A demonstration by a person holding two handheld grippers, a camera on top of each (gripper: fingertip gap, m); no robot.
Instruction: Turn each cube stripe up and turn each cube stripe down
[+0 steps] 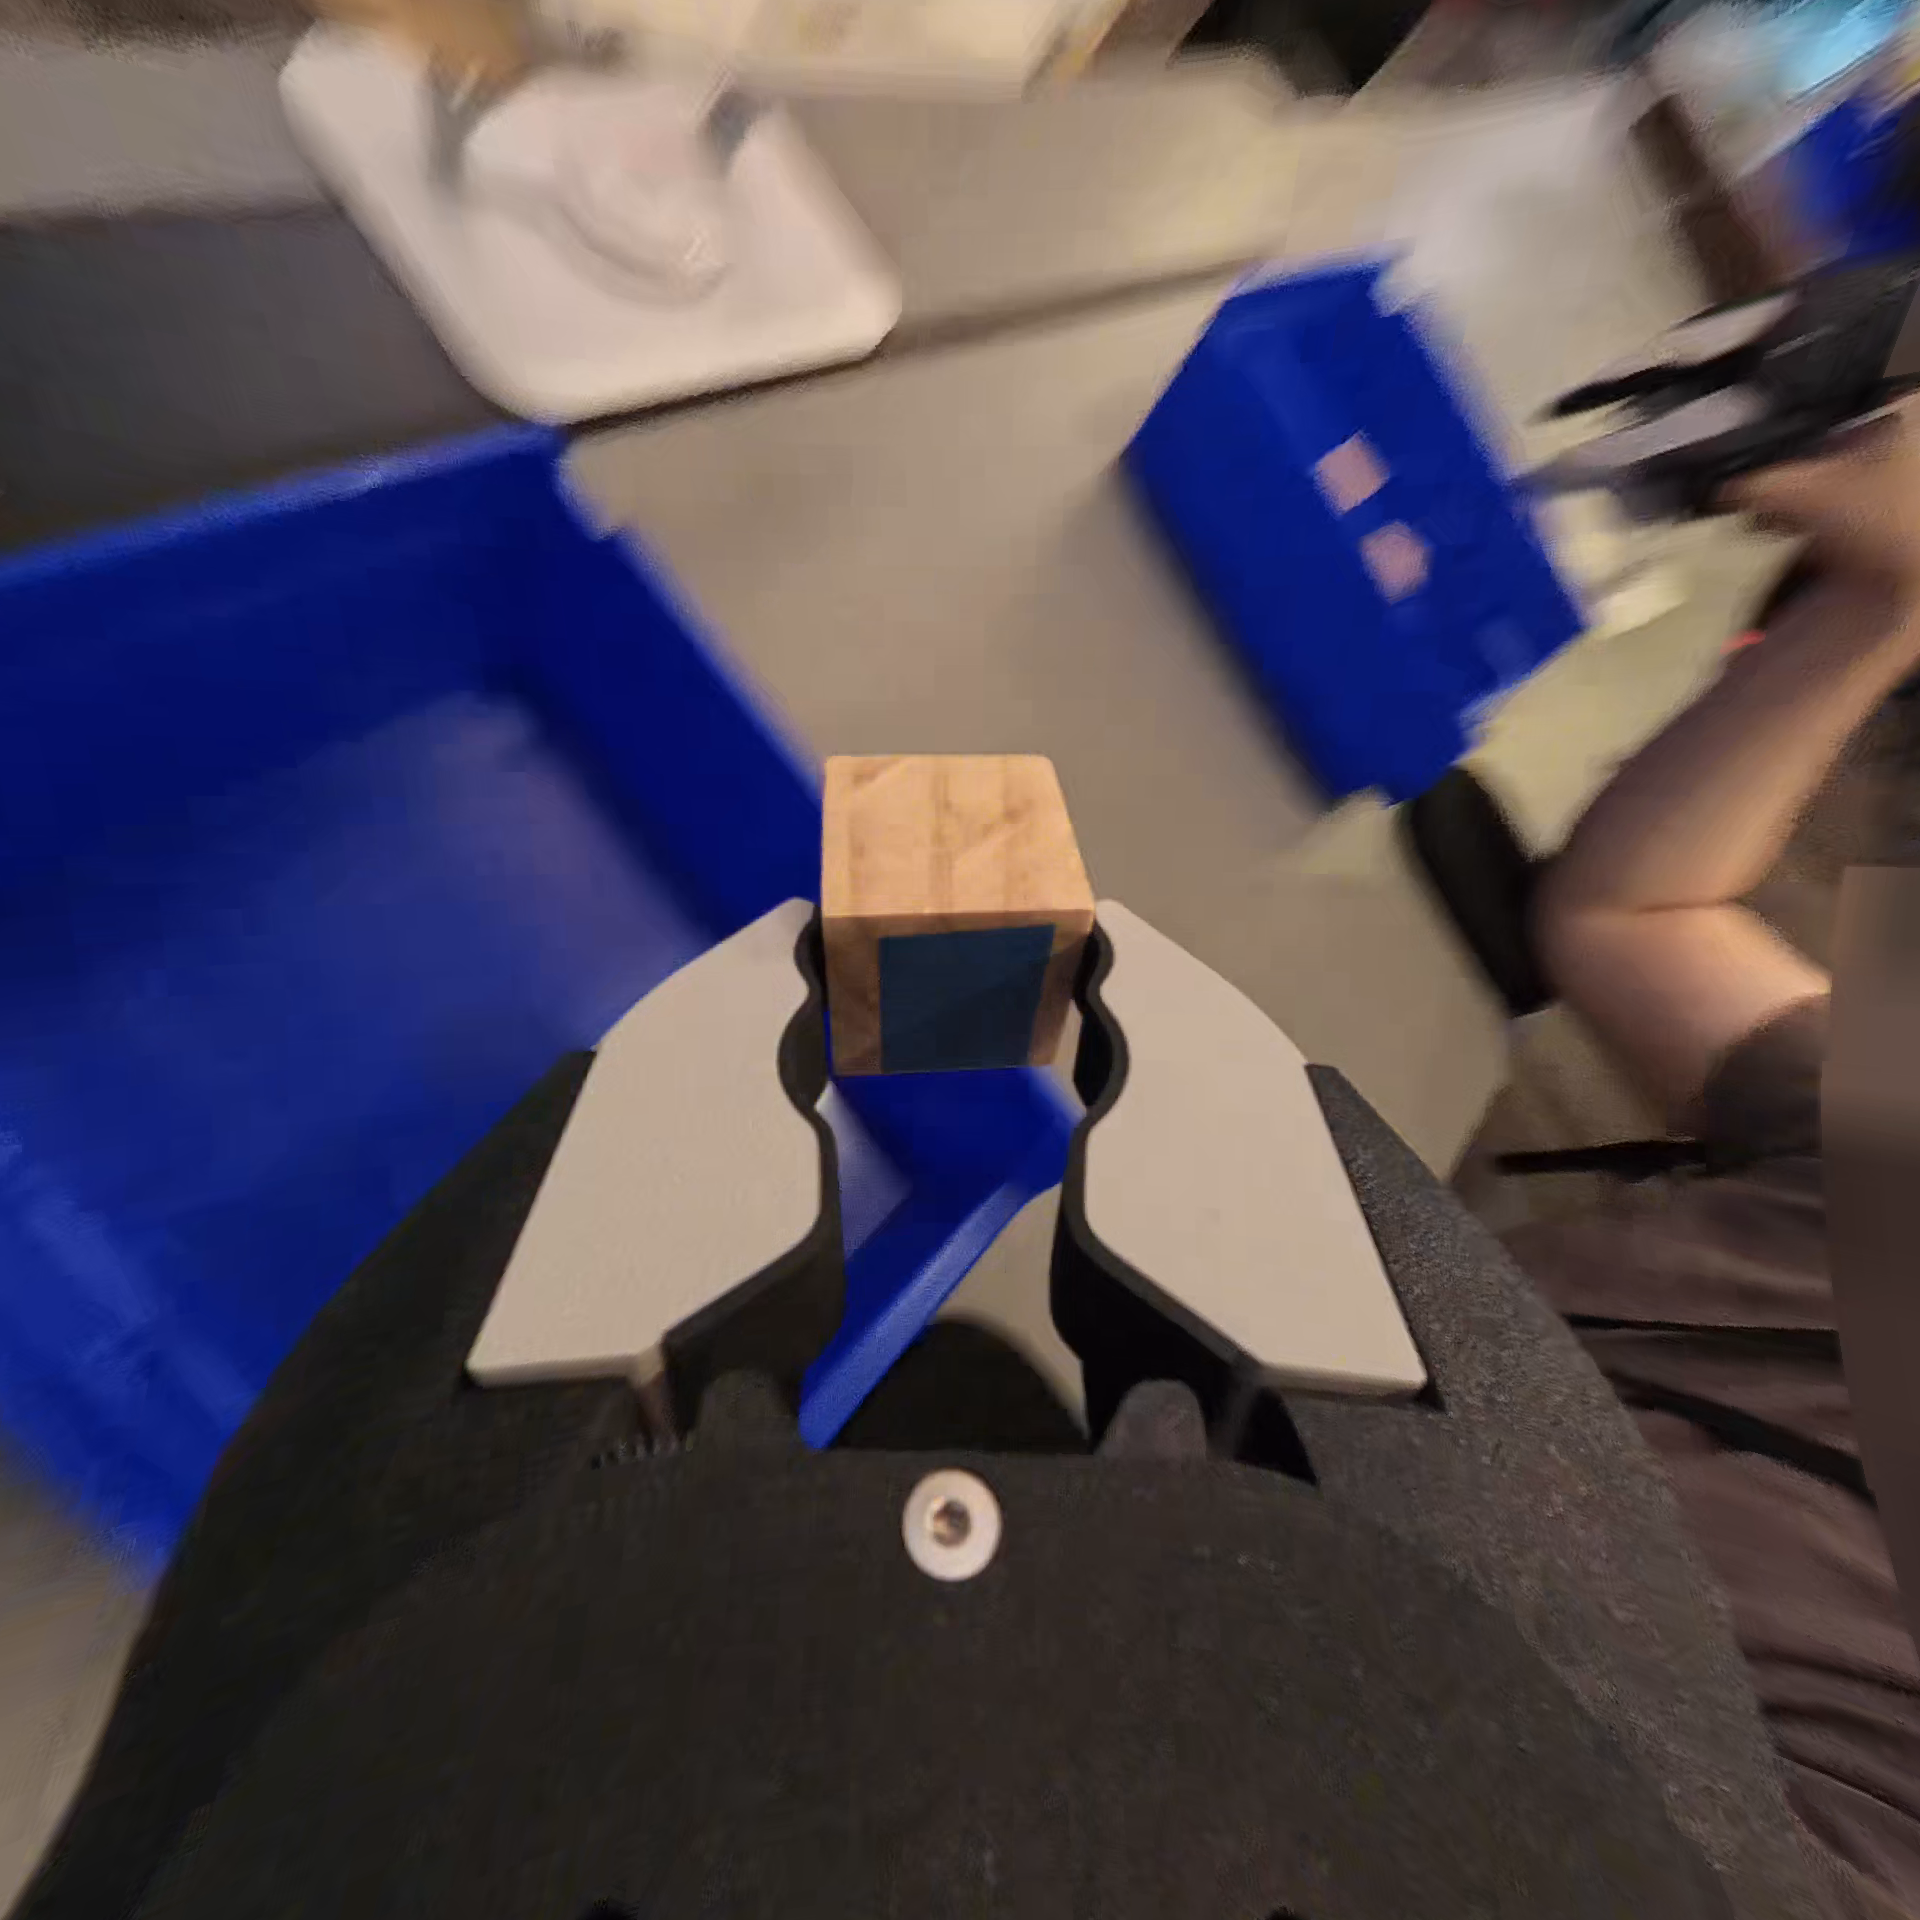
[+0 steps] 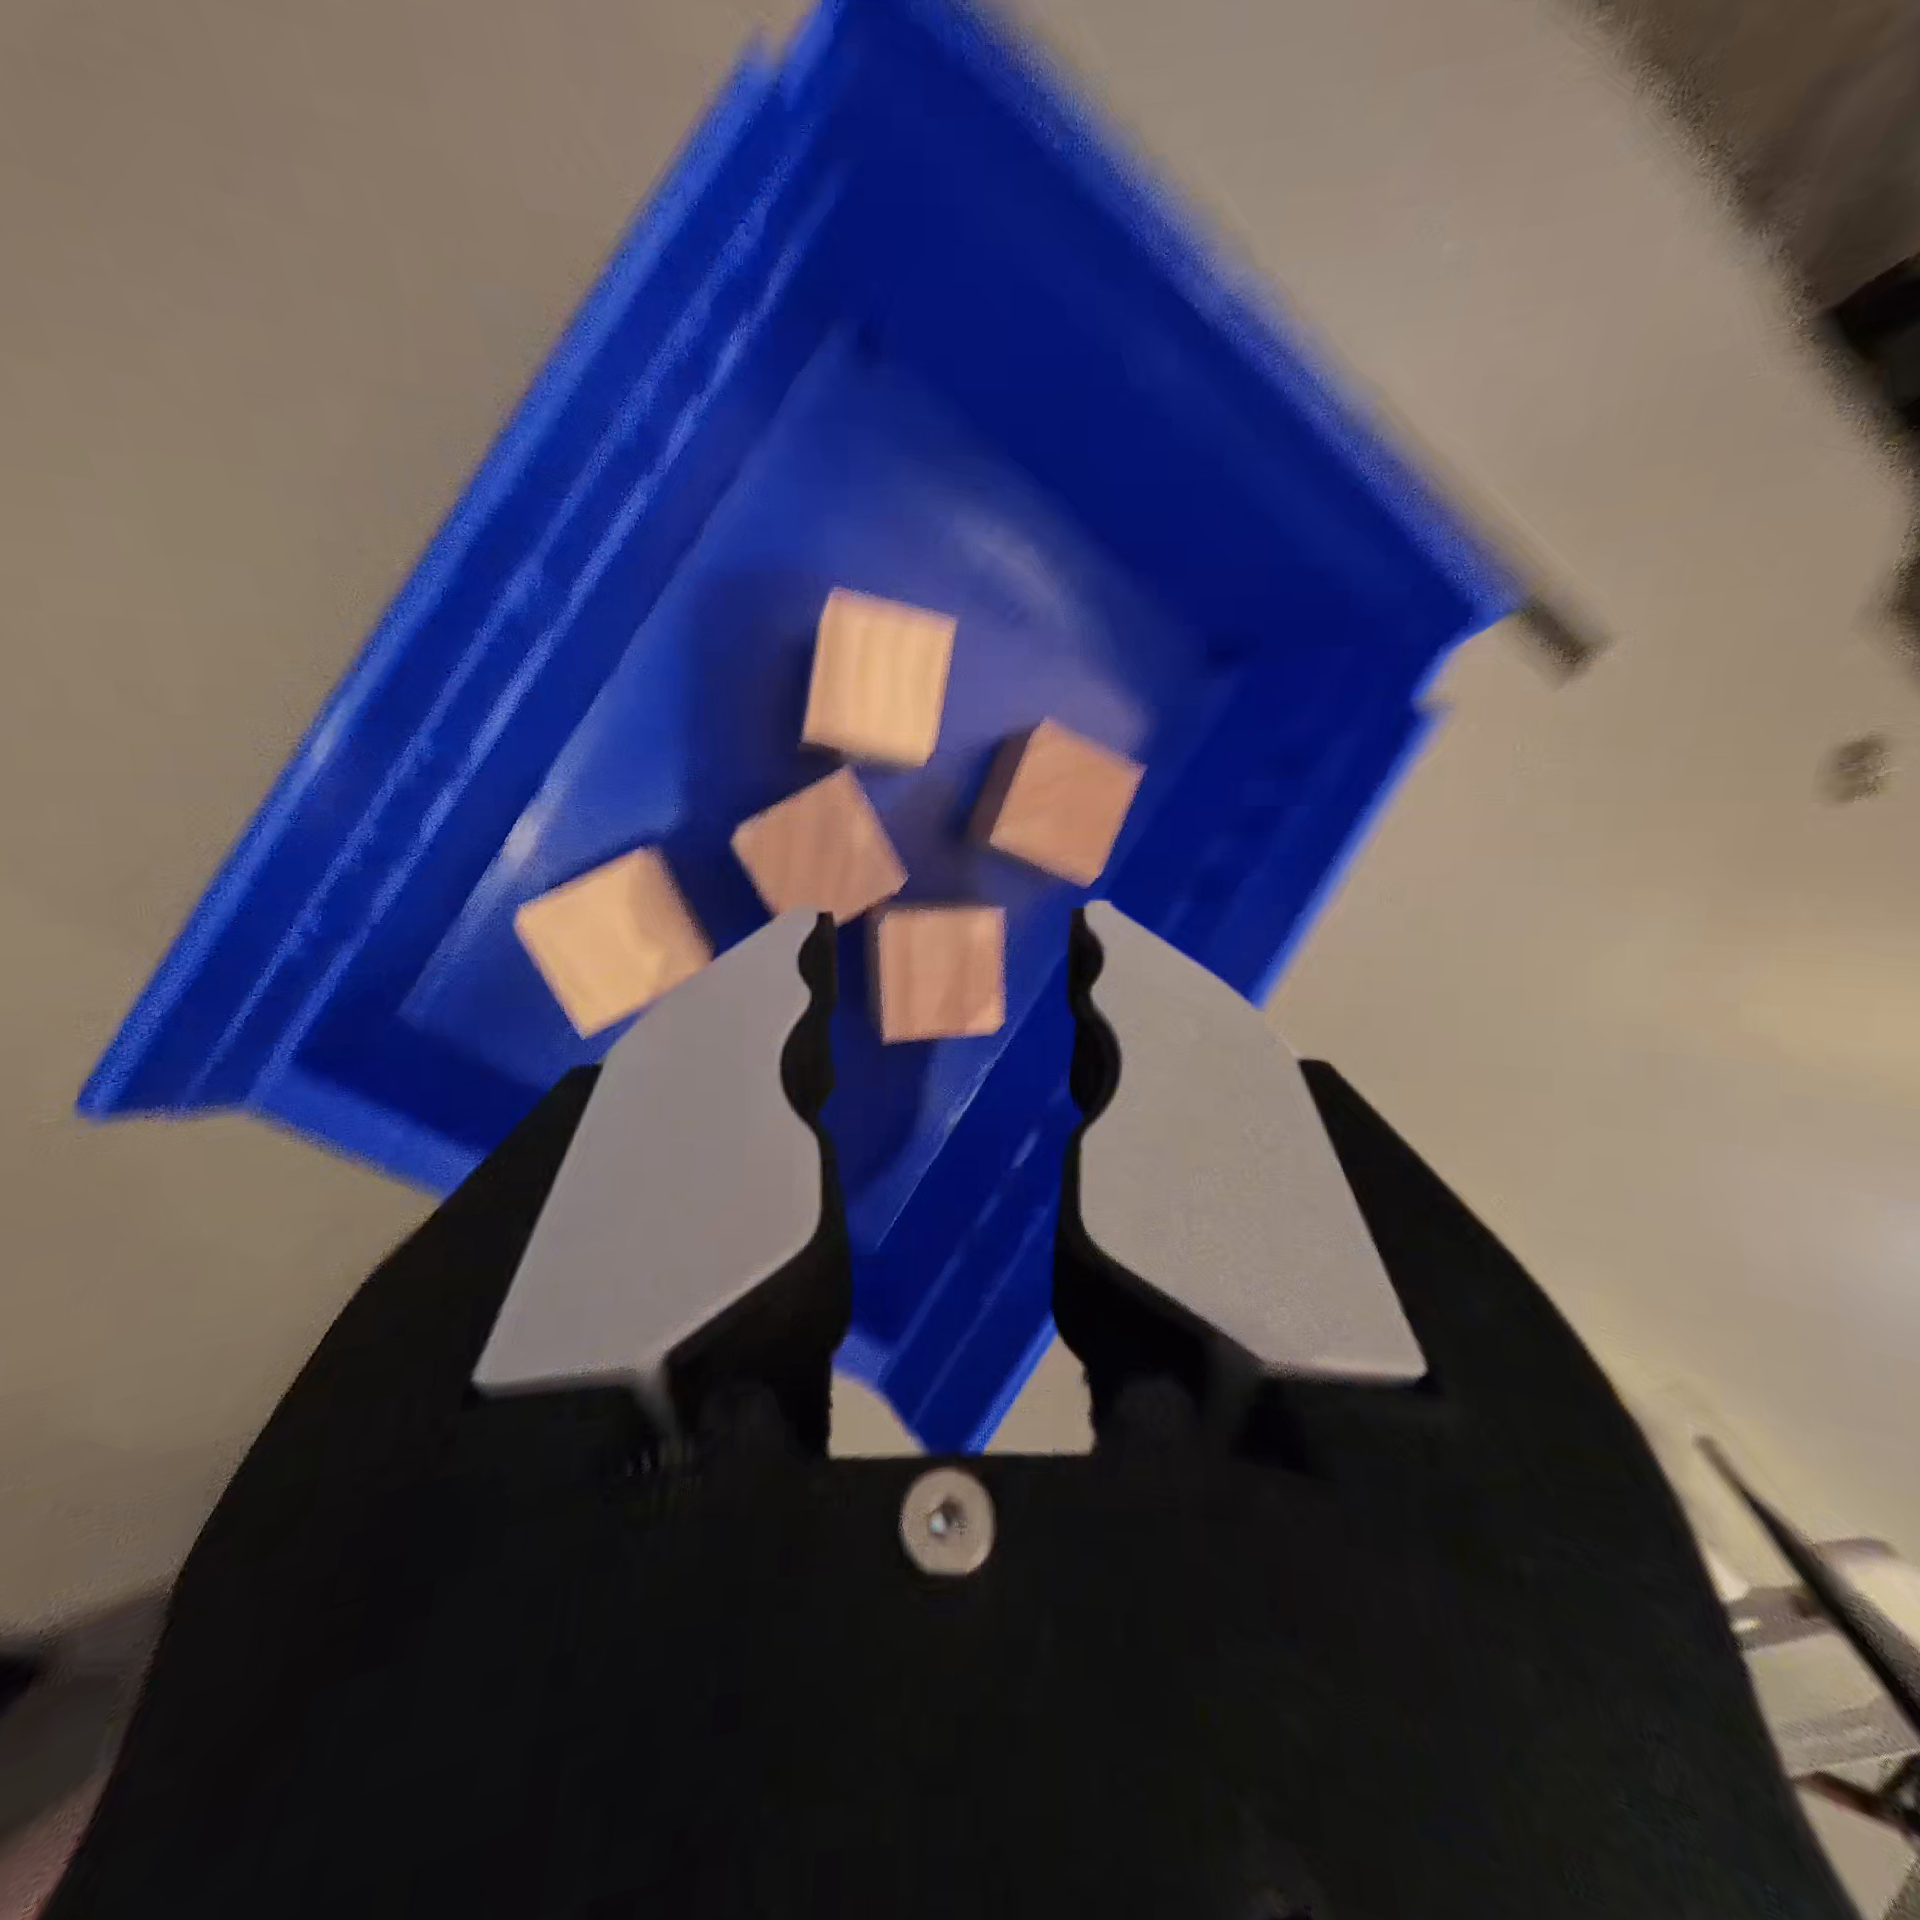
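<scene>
We find the left gripper [image 1: 954,940] clamping a wooden cube [image 1: 951,883], stripe facing us, presumably for turning; the right gripper [image 2: 948,935] hangs open over the bin [image 2: 1299,499] of cubes [image 2: 878,675]

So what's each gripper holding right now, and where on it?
The left gripper pinches a wooden cube by two opposite side faces, blue stripe facing the camera. The right gripper holds nothing.

my left wrist cam sits low and close, looking forward across the table [image 1: 935,582] past a near blue bin [image 1: 312,831], while my right one looks steeply down into the far blue bin [image 2: 1299,520], which the left view [image 1: 1340,520] also catches.
</scene>
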